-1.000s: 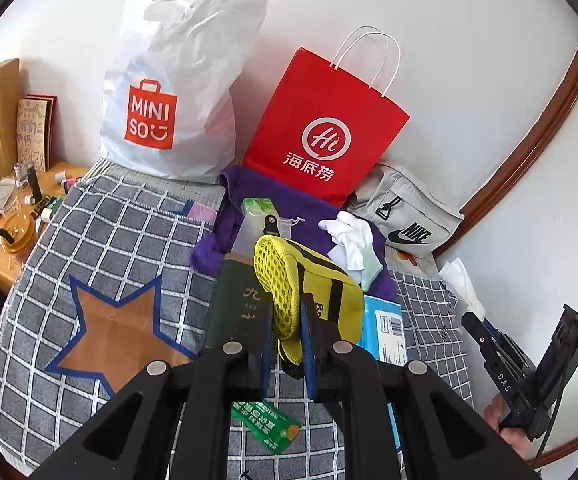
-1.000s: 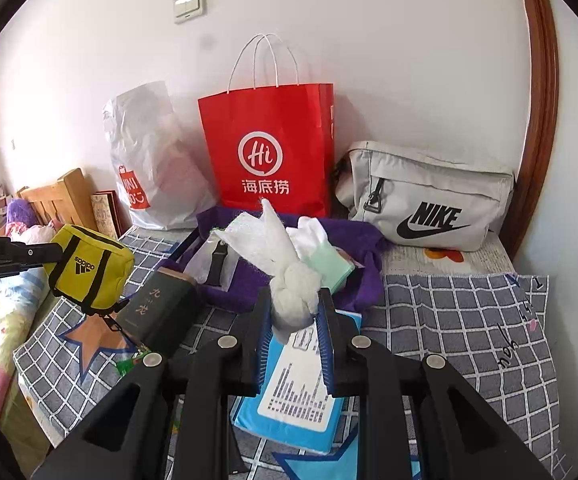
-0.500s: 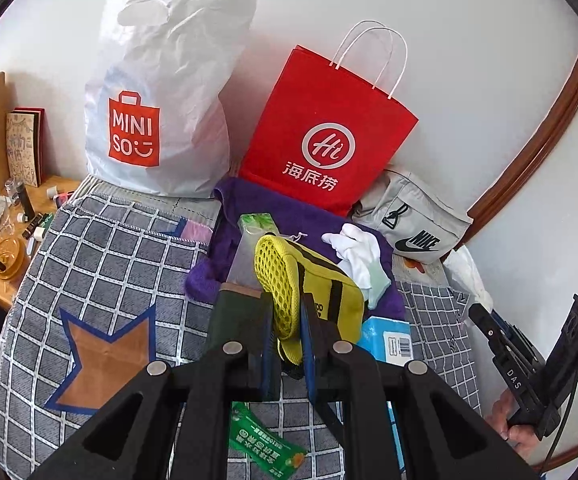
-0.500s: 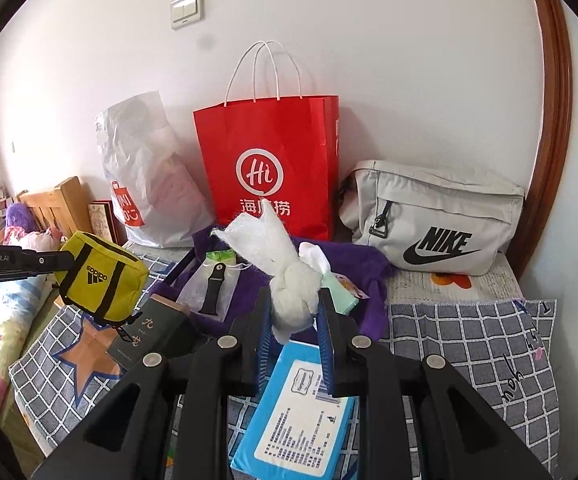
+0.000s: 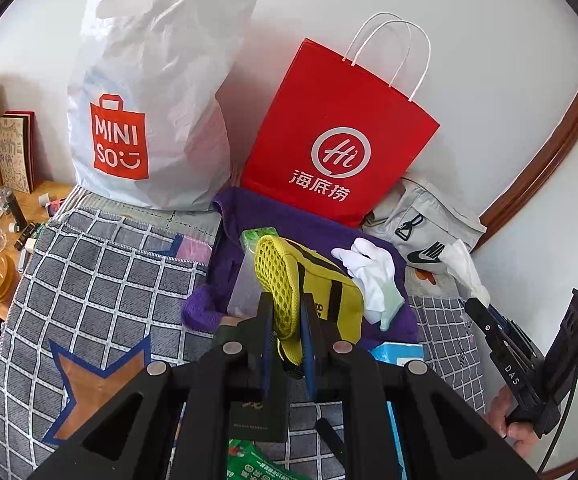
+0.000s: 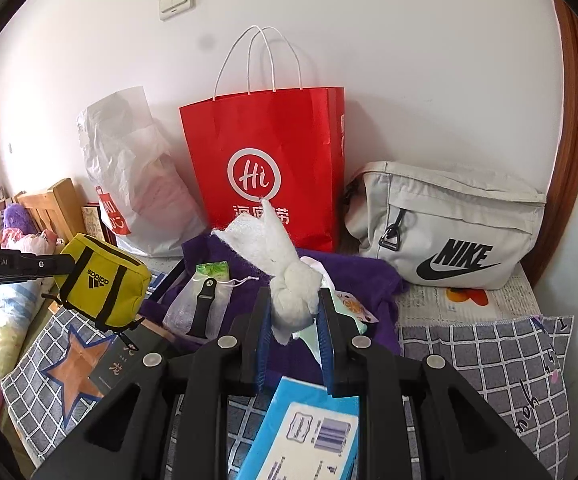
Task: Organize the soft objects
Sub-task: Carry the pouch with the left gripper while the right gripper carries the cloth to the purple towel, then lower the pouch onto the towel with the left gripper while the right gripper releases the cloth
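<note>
1. Left wrist view: the left gripper (image 5: 287, 330) is clamped on the yellow pouch (image 5: 309, 284) by its mesh end, holding it in the air above the purple towel (image 5: 289, 232) on the checked bedspread (image 5: 101, 280). Behind stand the white Miniso bag (image 5: 149, 92) and the red paper bag (image 5: 341, 144), with the grey Nike bag (image 5: 425, 224) to the right. White cloths (image 5: 373, 272) lie on the towel.
2. Right wrist view: the right gripper (image 6: 293, 336) is clamped on the knotted white cloth (image 6: 289, 284), lifted over the purple towel (image 6: 361, 276), its loose end pointing up. A blue packet (image 6: 305, 432) lies below on the bed. The yellow pouch (image 6: 105, 284) hangs at the left.
</note>
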Demonstrator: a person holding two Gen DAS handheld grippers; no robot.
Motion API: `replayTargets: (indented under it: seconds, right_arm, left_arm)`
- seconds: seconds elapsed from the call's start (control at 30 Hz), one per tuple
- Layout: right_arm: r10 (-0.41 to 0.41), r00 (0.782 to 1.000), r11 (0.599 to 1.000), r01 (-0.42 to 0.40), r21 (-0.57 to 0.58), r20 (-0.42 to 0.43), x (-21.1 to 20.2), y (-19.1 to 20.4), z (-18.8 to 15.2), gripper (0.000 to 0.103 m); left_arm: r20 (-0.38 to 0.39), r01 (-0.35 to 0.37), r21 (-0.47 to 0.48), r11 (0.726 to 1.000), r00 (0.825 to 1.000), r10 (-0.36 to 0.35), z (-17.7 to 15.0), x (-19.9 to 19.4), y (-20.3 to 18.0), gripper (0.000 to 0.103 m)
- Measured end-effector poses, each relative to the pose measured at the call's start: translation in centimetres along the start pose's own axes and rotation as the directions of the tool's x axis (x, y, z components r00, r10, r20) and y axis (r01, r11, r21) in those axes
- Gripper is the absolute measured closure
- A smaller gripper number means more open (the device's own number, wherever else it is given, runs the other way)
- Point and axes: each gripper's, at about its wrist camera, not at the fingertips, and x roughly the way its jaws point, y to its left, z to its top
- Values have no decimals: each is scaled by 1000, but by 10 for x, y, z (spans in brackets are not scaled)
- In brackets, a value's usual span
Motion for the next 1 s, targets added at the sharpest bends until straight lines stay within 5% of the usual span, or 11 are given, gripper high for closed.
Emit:
replayTargets:
  seconds: [1.0]
  right_arm:
    - [-8, 998, 996, 14, 85, -65, 103, -36, 23, 81]
  left_arm:
    - [-70, -1, 29, 1000, 998, 3, 37, 91, -14, 90]
